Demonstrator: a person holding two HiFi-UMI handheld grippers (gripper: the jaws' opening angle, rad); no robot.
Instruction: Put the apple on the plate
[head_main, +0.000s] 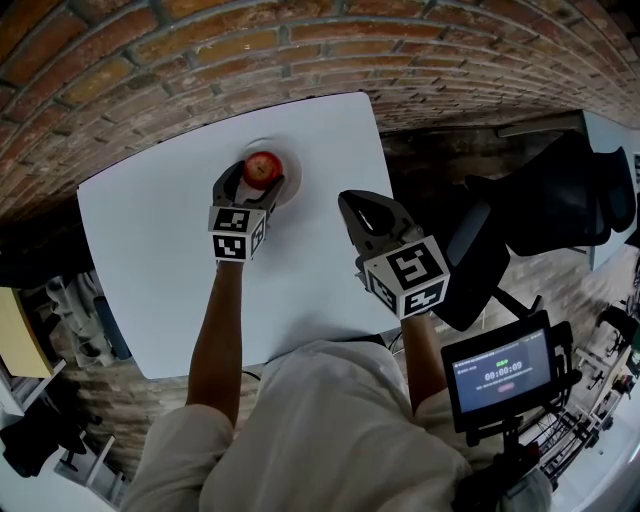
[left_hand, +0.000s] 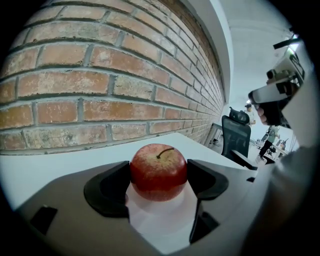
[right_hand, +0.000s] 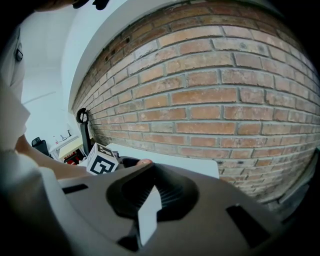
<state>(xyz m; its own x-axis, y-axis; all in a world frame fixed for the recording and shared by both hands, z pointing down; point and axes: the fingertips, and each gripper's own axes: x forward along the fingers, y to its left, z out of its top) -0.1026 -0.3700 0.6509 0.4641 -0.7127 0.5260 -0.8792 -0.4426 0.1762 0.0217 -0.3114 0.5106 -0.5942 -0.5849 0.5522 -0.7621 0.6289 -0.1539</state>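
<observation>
The white plate (head_main: 291, 158) near the far edge of the white table (head_main: 150, 250) is holding one thing only, the apple (head_main: 262, 168). The left gripper (head_main: 256, 181) is pressing its two jaws against the apple's sides. The apple is looking red with yellow speckles, and its brown stem is curving up. Only the left gripper view is showing this stem. The right gripper (head_main: 360, 210) is hanging over the table's right part, jaws together with nothing between them.
</observation>
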